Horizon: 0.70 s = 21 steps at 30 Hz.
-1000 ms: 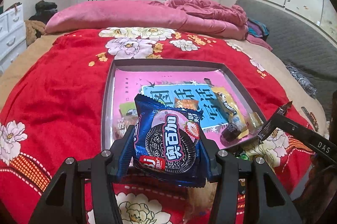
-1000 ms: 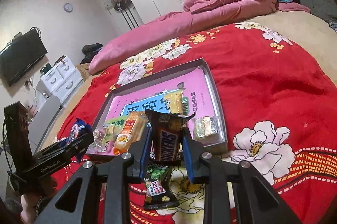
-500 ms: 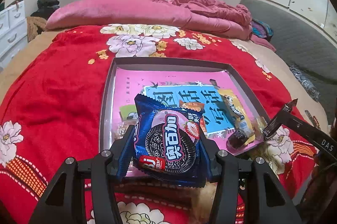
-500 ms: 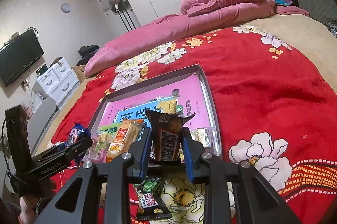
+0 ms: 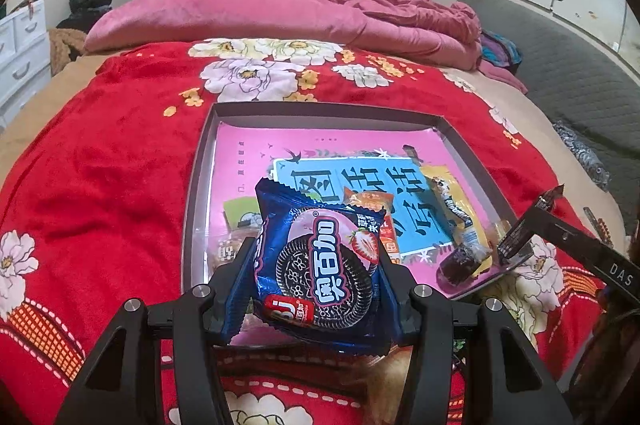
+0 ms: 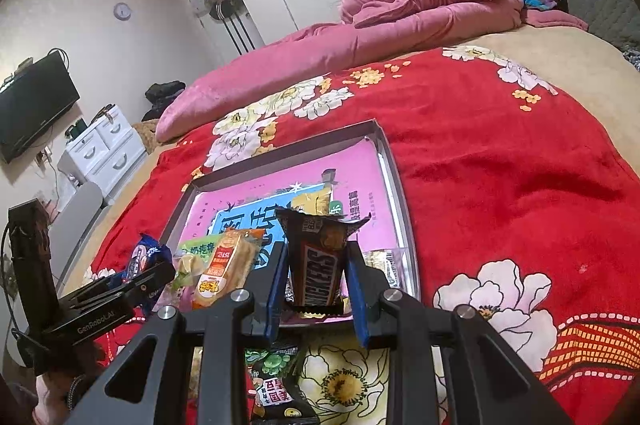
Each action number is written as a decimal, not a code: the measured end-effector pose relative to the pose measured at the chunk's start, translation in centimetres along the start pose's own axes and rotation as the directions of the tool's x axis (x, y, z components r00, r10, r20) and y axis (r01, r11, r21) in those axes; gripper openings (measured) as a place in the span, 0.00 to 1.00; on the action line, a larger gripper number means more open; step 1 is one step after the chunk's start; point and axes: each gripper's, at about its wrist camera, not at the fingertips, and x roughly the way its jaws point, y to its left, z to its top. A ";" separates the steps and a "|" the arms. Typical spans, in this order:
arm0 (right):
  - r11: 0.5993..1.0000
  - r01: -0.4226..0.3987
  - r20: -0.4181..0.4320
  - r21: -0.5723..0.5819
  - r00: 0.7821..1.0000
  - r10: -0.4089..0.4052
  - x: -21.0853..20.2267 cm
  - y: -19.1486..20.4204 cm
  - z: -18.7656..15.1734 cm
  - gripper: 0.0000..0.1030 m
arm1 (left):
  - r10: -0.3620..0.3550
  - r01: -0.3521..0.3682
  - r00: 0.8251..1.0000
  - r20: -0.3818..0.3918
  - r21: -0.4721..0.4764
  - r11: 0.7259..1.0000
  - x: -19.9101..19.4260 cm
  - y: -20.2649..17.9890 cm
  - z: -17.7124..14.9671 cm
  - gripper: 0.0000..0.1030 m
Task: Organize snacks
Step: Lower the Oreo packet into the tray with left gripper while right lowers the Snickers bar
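Left wrist: left tongs (image 5: pixel 316 277) clamp Oreo pack (image 5: pixel 320 265) | right tongs (image 6: pixel 316 281) clamp Snickers bar (image 6: pixel 318 261)

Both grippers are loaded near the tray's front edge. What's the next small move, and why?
Probably ease the right gripper forward and release the Snickers bar into the tray. It is clamped upright just over the near rim, bare pink floor lies ahead, and the left gripper holds the Oreo pack clear.

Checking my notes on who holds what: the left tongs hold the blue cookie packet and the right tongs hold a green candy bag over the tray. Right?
Not quite. The right tongs hold a brown chocolate bar, as the right wrist view shows. The left tongs do hold the blue cookie packet over the tray.
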 end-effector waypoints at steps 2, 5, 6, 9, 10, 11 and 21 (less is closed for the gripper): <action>1.000 0.003 -0.016 -0.001 1.000 -0.003 0.4 0.0 -0.1 0.28 | 0.001 -0.001 1.000 -0.004 -0.002 1.000 0.2 0.0 0.0 0.54; 1.000 0.005 -0.034 -0.005 0.999 -0.005 0.8 0.1 -0.2 0.28 | 0.002 -0.002 1.000 -0.011 -0.004 1.000 0.5 0.0 0.1 0.54; 1.000 0.007 -0.038 -0.009 0.999 -0.007 1.0 0.2 -0.2 0.28 | 0.002 -0.002 1.000 -0.013 -0.004 1.000 0.6 0.0 0.1 0.54; 0.999 0.019 -0.050 -0.028 0.999 -0.020 1.5 0.5 -0.3 0.28 | 0.004 -0.004 1.000 -0.018 -0.003 1.000 0.7 0.0 0.1 0.54; 0.999 0.019 -0.054 -0.031 0.998 -0.021 1.7 0.6 -0.3 0.28 | 0.005 -0.005 1.000 -0.020 -0.004 1.000 0.8 0.0 0.1 0.54; 0.999 0.019 -0.056 -0.032 0.998 -0.021 1.8 0.6 -0.3 0.28 | 0.005 -0.005 1.000 -0.022 -0.004 1.000 0.9 0.0 0.1 0.54; 0.999 0.029 -0.074 -0.026 0.997 -0.031 2.8 0.4 -0.2 0.28 | 0.006 -0.006 1.000 -0.028 -0.006 1.000 1.2 0.1 0.2 0.54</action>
